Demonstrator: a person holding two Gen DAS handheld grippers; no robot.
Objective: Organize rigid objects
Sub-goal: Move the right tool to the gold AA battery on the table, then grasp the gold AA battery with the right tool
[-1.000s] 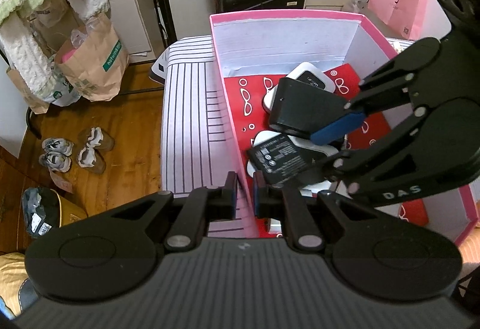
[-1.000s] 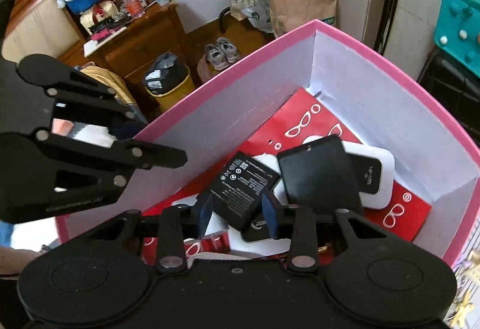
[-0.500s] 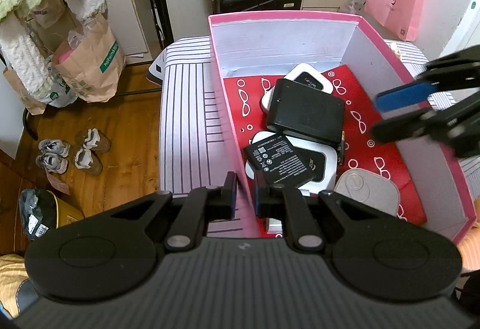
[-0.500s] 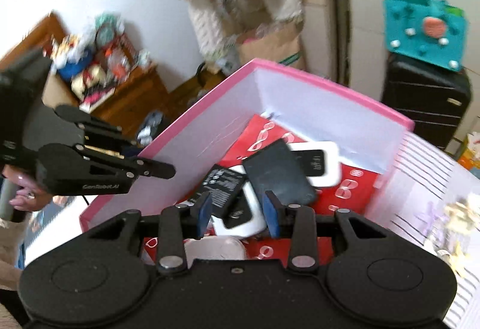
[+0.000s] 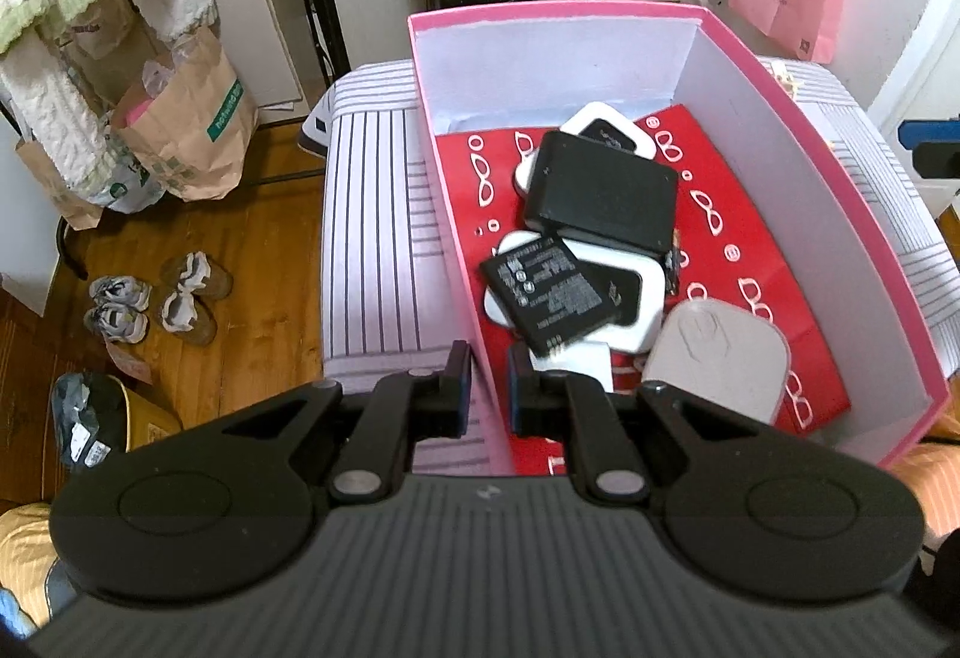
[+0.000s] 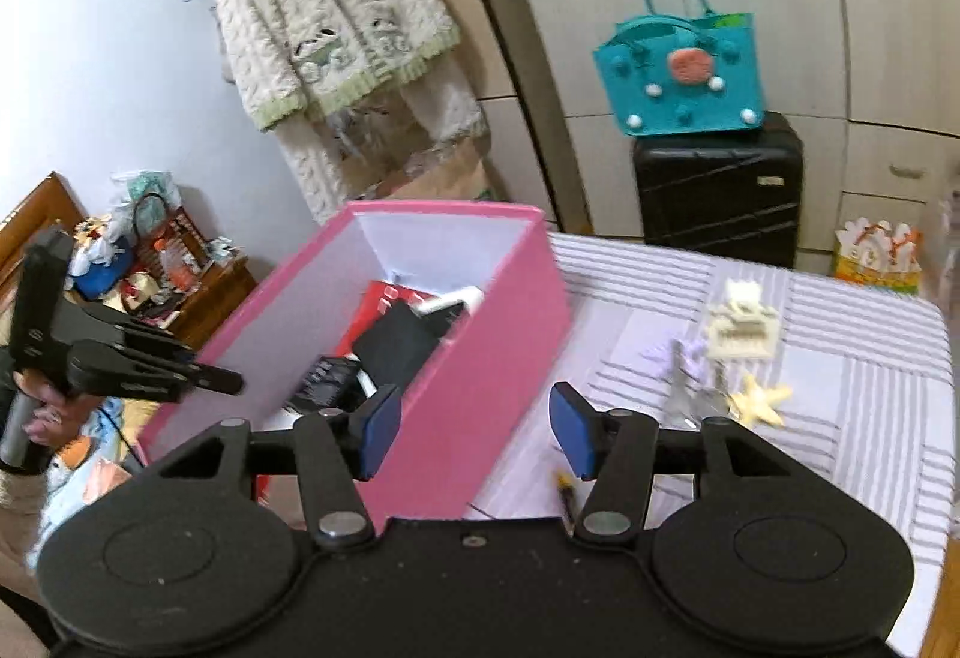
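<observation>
The pink box (image 5: 780, 118) stands on the striped table and holds a flat black device (image 5: 606, 190), a black battery (image 5: 546, 292), white flat gadgets and a grey-white rounded piece (image 5: 720, 358). My left gripper (image 5: 487, 394) is shut on the box's left wall near the front corner. My right gripper (image 6: 477, 427) is outside the box by its right wall (image 6: 480, 346). Its jaws are opening with nothing between them. Ahead of it on the cloth lie a cream clip (image 6: 741, 328), a pale star (image 6: 759, 400) and a clear, purplish piece (image 6: 681, 388).
A small dark and yellow stick (image 6: 564, 490) lies by the right finger. Behind the table stand a black suitcase (image 6: 717, 190) with a teal bag (image 6: 684, 70) on it. A paper bag (image 5: 186, 118) and shoes (image 5: 156, 298) are on the wooden floor to the left.
My right gripper has come out of the box and swung right, past its right wall, and its jaws have widened. The battery stays in the box. My left gripper has kept still.
</observation>
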